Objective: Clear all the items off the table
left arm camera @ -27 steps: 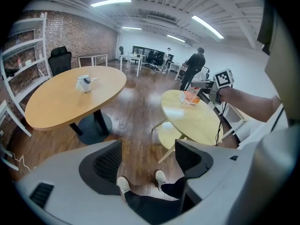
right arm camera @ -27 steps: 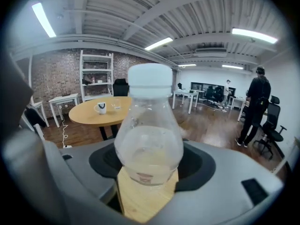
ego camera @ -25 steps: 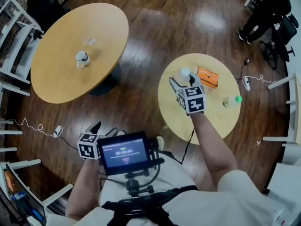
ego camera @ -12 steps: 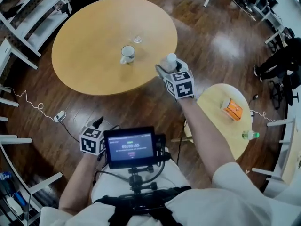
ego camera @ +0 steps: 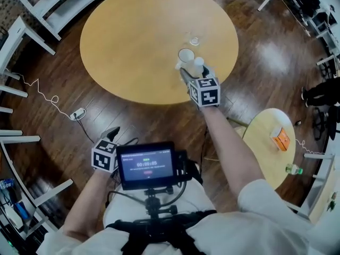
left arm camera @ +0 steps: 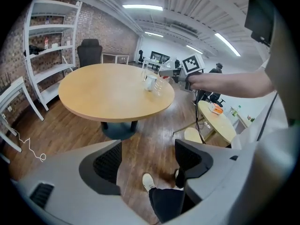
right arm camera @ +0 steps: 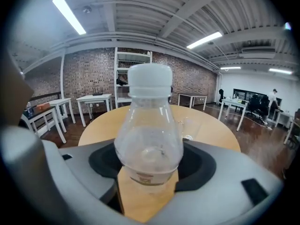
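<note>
Gripping a clear plastic bottle [right arm camera: 149, 125] w/ white cap: right gripper [right arm camera: 149, 175] has both pads clamped on the bottle's lower body, bottle upright between the jaws. In head view the bottle sits over the near edge of the large round table [ego camera: 133, 36], just beside a white mug [ego camera: 185, 57]. Can't tell whether the base touches the tabletop. A bit further in on the same table there's prob. a small clear glass [ego camera: 194, 39], too small to be sure.

Left gripper [left arm camera: 147, 161]: jaws apart, nothing between them, only wood floor [left arm camera: 140, 139] and the person's shoe [left arm camera: 148, 182] behind. It's low at the person's left, next to the chest-mounted monitor [ego camera: 146, 165], well apart from both tables.

Small round table [ego camera: 260, 142] is at the right of head view, well apart from the right gripper. On it: orange box [ego camera: 280, 138] and a green-capped bottle [ego camera: 292, 169] near the far rim, apart from each other.
</note>
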### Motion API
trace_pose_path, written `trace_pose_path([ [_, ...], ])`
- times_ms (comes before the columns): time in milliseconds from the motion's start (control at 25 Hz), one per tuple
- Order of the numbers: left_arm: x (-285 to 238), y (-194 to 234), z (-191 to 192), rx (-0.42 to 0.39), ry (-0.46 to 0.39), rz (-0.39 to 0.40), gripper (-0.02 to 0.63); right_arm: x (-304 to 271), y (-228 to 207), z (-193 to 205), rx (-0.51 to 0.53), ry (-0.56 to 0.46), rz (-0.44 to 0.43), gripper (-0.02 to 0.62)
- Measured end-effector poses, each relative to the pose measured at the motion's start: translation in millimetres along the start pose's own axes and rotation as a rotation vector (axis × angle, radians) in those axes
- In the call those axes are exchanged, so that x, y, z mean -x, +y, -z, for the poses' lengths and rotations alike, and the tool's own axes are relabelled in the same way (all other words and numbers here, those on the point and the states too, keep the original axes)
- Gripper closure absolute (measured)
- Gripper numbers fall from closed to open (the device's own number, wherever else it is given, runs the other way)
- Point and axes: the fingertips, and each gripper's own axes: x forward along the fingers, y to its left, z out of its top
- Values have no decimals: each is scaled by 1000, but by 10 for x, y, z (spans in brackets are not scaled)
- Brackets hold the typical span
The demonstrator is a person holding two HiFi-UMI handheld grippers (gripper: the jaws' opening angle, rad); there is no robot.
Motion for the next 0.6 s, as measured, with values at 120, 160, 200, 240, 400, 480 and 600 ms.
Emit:
trace_pose_path([
  [120,18,87,30,25,-4,2,252,-90,28,105,-2,21,15,278],
  [160,10,106,37,30,-3,5,252,-104,25,132,-4,23,18,278],
  [200,-7,126,40,35,-2,9,252,-115,16,154,-8,21,22,275],
  [240,-27,151,43,38,2,11,252,-126,6,167,-14,16,25,273],
  [400,-99,252,90,34,20,14,252,-137,10,151,-28,-3,36,267],
  [480,-118,217,33,30,15,32,252,-142,24,145,-30,-5,35,261],
  [600,-153,139,-59,17,10,52,252,-153,-3,162,-28,0,27,220],
])
